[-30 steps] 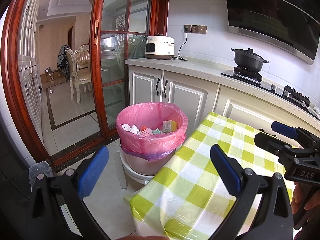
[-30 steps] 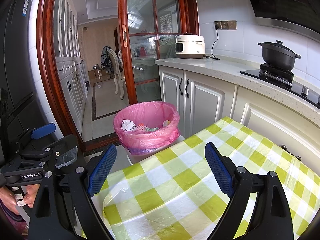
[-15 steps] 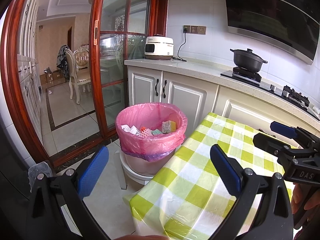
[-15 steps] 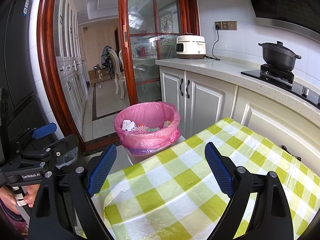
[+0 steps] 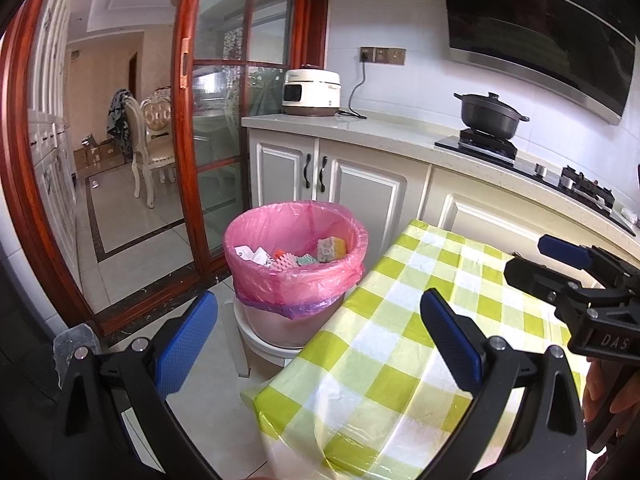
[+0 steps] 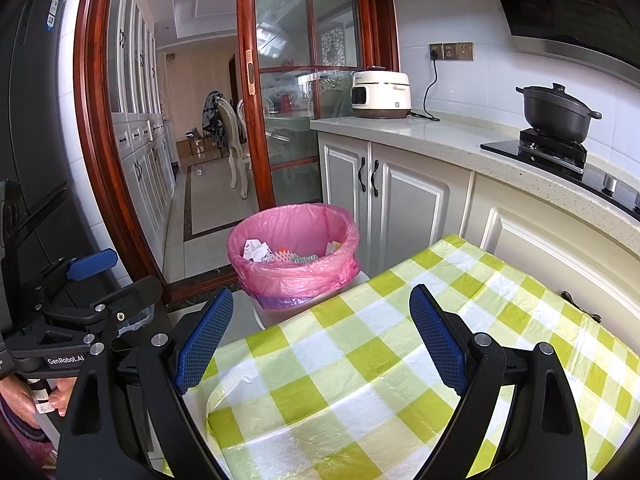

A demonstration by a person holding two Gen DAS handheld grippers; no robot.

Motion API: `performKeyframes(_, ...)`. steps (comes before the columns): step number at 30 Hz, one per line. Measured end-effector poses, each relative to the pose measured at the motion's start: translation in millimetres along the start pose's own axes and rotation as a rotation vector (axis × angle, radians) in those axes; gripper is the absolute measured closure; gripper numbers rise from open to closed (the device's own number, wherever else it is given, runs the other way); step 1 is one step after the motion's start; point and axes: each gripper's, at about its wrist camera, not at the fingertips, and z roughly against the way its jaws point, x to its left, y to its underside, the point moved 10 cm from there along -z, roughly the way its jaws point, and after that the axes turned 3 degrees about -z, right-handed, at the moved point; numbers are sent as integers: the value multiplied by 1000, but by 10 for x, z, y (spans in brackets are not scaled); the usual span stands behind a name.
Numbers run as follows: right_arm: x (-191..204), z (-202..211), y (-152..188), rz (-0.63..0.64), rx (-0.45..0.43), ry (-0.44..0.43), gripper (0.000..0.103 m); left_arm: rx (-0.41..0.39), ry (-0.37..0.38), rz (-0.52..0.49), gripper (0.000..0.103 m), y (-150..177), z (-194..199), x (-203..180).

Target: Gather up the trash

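Note:
A bin with a pink bag (image 5: 296,264) stands on a white stool by the table's far left corner; it also shows in the right wrist view (image 6: 294,256). Inside lie crumpled paper (image 5: 250,254), a yellow sponge (image 5: 332,249) and other scraps. My left gripper (image 5: 318,338) is open and empty, held over the table's left edge short of the bin. My right gripper (image 6: 318,334) is open and empty above the table (image 6: 360,380), which has a green-checked cloth. Each gripper shows at the edge of the other's view.
White cabinets (image 5: 360,188) and a counter run behind the bin, with a rice cooker (image 5: 311,92) and a black pot (image 5: 490,116) on a stove. A red-framed glass door (image 5: 224,140) stands left of the bin, with tiled floor beyond.
Both views have shifted only slightly; the bin and grippers stay almost where they were.

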Motion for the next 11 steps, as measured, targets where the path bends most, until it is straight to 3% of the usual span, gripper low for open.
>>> performKeyframes(11, 1, 0, 2, 0, 1, 0, 18, 12, 21, 10, 5, 25, -32, 20)
